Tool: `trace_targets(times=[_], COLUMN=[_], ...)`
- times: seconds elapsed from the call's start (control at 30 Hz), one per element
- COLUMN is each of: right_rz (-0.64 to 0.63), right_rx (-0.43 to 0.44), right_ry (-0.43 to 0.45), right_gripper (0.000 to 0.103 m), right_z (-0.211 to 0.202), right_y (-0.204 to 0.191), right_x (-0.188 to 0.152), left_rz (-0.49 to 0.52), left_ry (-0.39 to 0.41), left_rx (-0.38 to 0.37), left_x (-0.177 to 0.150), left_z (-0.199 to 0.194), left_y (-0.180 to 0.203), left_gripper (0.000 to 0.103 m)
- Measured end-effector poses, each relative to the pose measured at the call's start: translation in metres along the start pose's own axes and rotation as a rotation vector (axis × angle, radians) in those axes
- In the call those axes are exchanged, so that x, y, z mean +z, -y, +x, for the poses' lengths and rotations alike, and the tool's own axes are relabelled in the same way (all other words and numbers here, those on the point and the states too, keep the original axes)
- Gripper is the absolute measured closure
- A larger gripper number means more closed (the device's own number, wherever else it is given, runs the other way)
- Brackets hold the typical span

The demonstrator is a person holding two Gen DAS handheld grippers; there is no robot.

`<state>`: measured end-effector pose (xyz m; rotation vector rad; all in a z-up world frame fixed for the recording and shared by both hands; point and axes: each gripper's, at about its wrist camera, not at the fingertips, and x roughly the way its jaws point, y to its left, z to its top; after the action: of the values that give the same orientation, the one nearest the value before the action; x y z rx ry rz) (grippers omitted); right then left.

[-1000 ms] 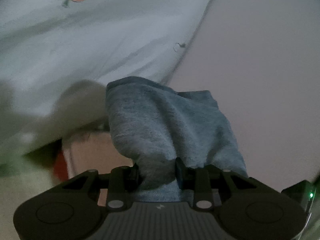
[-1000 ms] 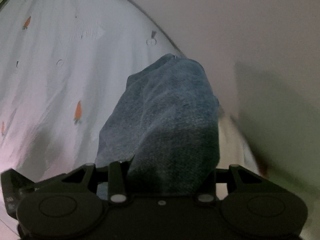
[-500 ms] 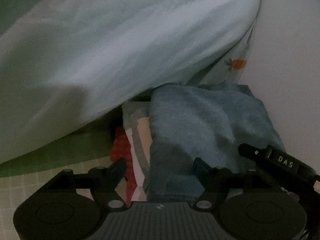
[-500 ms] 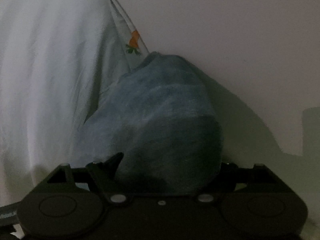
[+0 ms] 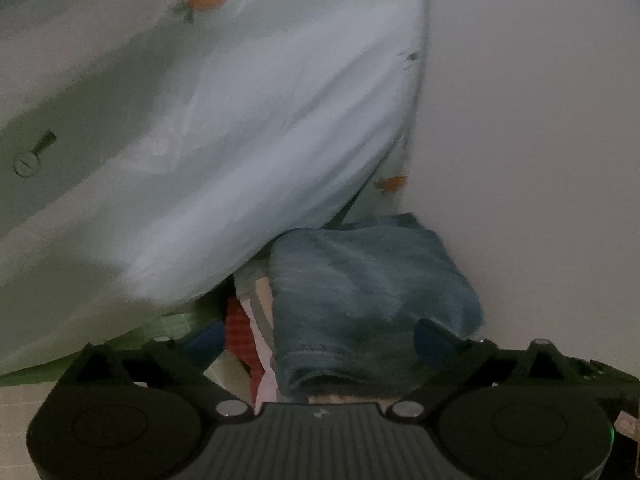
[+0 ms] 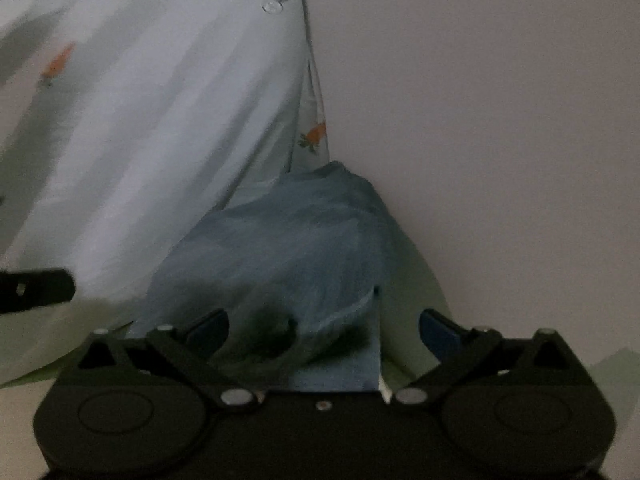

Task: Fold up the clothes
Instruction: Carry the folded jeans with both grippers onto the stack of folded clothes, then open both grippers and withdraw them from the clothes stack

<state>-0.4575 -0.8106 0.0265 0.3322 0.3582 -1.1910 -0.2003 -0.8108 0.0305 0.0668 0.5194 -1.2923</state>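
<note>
Where wall (image 5: 540,160) meets bedding (image 5: 240,140): folded garment (image 5: 360,300).

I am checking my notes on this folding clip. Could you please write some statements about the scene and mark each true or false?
1. Both grippers are open. True: the left gripper and right gripper have just been opening, pads off the cloth.
2. The blue garment hangs in the air. False: it lies on a pile.
3. The white sheet has carrot prints. True.
4. The blue garment is red. False: blue.
</note>
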Motion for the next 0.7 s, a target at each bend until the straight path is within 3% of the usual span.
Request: trace_targets(times=[0.27, 0.47, 0.7], right_rz=[0.025, 0.014, 0.025], right_rx=[-0.008, -0.002, 0.006], right_ry=[-0.052, -0.098, -0.139], right_gripper=[0.001, 0.001, 0.001], right_z=[-0.068, -0.117, -0.146], right_y=[-0.003, -0.006, -0.011], right_x=[-0.043, -0.085, -0.116], left_rz=[0.065, 0.046, 0.058], left_ry=[0.002, -0.112, -0.191], left_rx=[-0.017, -0.022, -0.010], left_x=[-0.037, -0.075, -0.105], left_z=[-0.062, -0.091, -0.110], left_y=[0.007, 0.005, 0.005], left_gripper=[0.000, 0.000, 0.000])
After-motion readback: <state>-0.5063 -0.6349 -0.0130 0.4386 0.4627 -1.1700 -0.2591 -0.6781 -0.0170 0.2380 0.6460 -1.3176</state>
